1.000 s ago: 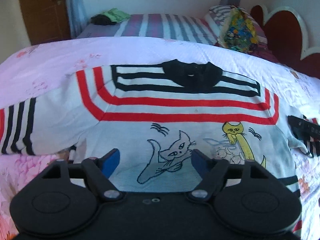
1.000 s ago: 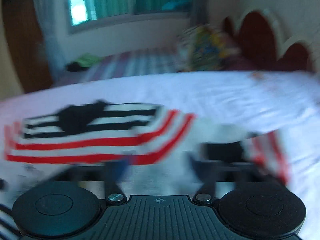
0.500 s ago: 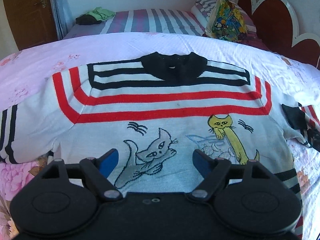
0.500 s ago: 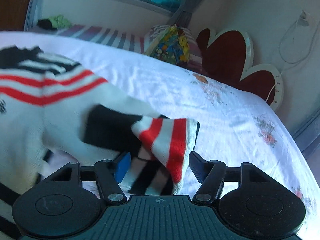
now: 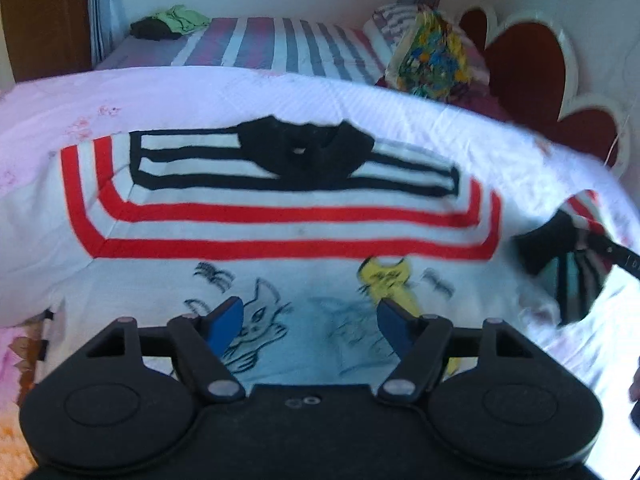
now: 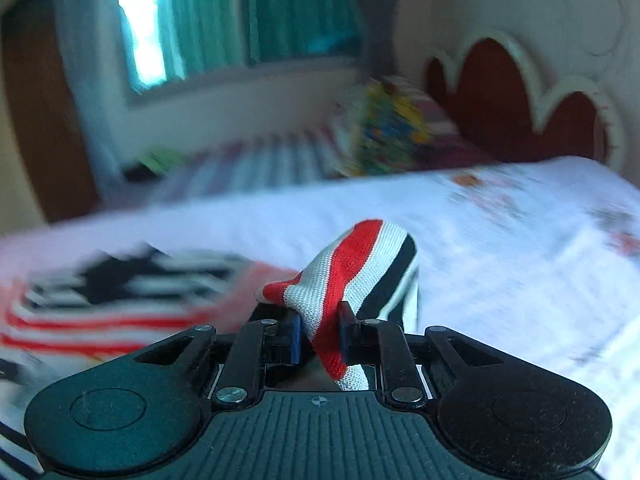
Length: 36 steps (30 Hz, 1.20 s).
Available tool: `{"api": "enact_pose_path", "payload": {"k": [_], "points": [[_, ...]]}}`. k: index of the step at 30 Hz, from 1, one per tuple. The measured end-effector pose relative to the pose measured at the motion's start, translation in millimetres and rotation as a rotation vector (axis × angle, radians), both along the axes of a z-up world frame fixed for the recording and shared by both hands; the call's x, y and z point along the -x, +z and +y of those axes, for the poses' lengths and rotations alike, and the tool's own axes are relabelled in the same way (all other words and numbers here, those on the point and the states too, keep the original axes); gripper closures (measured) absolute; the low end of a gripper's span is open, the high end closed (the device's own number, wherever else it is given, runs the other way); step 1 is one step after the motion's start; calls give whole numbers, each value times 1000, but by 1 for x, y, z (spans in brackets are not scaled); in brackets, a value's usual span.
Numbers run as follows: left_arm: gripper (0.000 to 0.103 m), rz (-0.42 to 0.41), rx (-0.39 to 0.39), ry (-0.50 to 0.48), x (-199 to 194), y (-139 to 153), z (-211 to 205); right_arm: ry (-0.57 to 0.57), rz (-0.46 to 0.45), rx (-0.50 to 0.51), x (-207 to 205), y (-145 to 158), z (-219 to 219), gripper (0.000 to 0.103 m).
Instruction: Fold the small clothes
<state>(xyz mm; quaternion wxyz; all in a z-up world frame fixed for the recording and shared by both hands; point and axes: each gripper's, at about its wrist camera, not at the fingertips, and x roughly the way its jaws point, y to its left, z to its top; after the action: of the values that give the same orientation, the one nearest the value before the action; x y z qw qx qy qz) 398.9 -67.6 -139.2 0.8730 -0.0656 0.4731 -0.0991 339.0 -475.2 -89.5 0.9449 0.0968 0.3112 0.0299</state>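
A small white sweater (image 5: 280,264) with red and black stripes, a black collar and cat drawings lies flat on the bed. My left gripper (image 5: 310,320) is open and empty, hovering over the cat print near the hem. My right gripper (image 6: 319,334) is shut on the striped right sleeve (image 6: 352,272) and holds it lifted off the bed. In the left wrist view that sleeve (image 5: 576,256) hangs raised at the right edge, pinched by the right gripper's dark fingers (image 5: 616,254). The sweater body (image 6: 104,304) shows blurred at the left of the right wrist view.
The bed has a pale floral sheet (image 5: 400,116). Behind it stands a second bed with a striped cover (image 5: 280,44), green and dark clothes (image 5: 172,24), a colourful pillow (image 5: 432,56) and a red scalloped headboard (image 5: 532,68). A brown door (image 5: 44,16) is at the far left.
My right gripper has shut on the striped sleeve and lifted it, swinging left toward the sweater body. My left gripper has stayed open and shifted slightly over the print.
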Motion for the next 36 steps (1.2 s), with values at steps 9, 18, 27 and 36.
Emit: {"api": "enact_pose_path", "payload": {"k": [9,18,27,36], "points": [[22,-82,44,146,-1,33,56,308,33,-215,-30,9,126,85],[13,75,153,107,-13,-3,66,324,98,-86,-21,-19,154,11],[63,150,232,62,-13,-52,55,113,129,64,22,-37,85,11],[98,4,219,124,-10,-40,62,21,186,39,25,-58,57,11]]}}
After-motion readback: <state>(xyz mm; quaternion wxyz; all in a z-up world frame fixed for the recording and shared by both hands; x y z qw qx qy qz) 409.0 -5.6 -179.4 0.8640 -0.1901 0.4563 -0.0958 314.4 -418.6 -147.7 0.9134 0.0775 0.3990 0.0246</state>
